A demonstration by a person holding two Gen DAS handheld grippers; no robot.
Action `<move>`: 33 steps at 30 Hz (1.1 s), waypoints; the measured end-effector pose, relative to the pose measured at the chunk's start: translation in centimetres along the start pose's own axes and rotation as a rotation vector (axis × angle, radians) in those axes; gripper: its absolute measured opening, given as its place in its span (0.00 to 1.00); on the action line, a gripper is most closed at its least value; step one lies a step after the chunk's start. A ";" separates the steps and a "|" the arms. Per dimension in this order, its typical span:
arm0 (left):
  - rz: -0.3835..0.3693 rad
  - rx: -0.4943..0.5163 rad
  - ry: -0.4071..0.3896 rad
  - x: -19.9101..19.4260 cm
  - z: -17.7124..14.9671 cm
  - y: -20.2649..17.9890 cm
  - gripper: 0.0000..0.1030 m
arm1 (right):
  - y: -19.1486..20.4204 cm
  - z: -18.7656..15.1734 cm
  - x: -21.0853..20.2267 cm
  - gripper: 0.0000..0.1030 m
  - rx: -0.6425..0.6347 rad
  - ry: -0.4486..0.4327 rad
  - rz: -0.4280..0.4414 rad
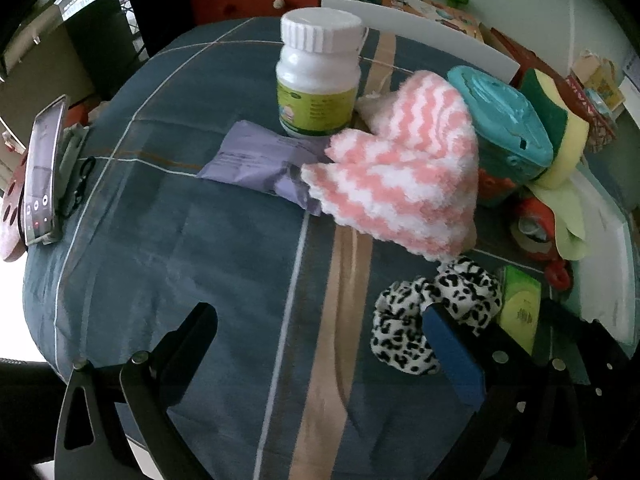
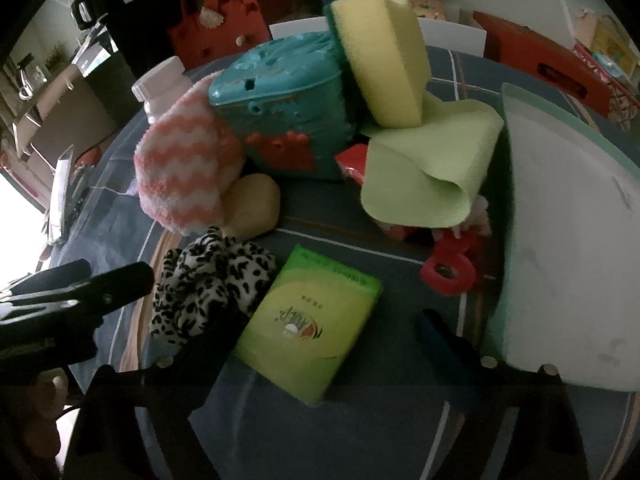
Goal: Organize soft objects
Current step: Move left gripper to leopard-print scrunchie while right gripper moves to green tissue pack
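Here, your left tongs (image 1: 320, 344) stand spread wide at the bottom of the left wrist view, nothing between them; the blue pad of one finger (image 1: 452, 356) sits against the lower right edge of the leopard-print scrunchie (image 1: 432, 312), though you cannot tell whether it truly touches; the other finger hangs over bare blue plaid cloth (image 1: 180, 260) covering the table. Your right tongs (image 2: 324, 340) are spread too, at the bottom of the right wrist view, with the green tissue pack (image 2: 312, 320) lying flat between the fingers, the pads clear of it; the scrunchie lies just left of that pack, touching its edge.

Further up in the left view, the pink-and-white fluffy cloth (image 1: 400, 176) lies at centre right, overlapping a lilac packet (image 1: 260, 160) on its left; behind them stands a white bottle (image 1: 318, 76) with a green label, upright, cap on; right of the cloth sits a teal container (image 1: 508, 128), and a yellow-green sponge (image 1: 560, 120) leans on it at the right.

In the right view a light green cloth (image 2: 432, 168) is draped at centre right below the sponge; a white tray (image 2: 572, 240) fills the right edge; a red tape dispenser (image 2: 448, 272) lies beside it.
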State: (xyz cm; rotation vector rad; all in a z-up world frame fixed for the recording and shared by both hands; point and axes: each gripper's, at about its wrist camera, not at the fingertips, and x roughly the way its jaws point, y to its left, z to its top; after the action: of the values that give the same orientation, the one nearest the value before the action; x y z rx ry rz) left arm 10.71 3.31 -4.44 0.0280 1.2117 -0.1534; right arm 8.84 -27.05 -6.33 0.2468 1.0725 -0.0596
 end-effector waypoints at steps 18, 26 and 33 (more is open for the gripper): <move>-0.015 0.048 0.060 2.1 0.5 -9.0 0.99 | -4.6 0.6 -1.4 0.54 0.075 -0.002 0.013; -0.021 0.042 0.083 4.4 0.8 -12.1 0.98 | -4.9 0.2 -1.8 0.53 0.083 0.001 0.009; -0.077 0.055 0.087 5.2 0.5 -14.5 0.70 | -5.4 0.4 -1.7 0.53 0.086 0.001 0.011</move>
State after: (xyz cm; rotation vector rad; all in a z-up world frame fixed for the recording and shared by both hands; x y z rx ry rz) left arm 11.06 -11.58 -8.27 0.0370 1.2961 -0.2551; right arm 7.49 -32.49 -5.57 0.3301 1.0705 -0.0954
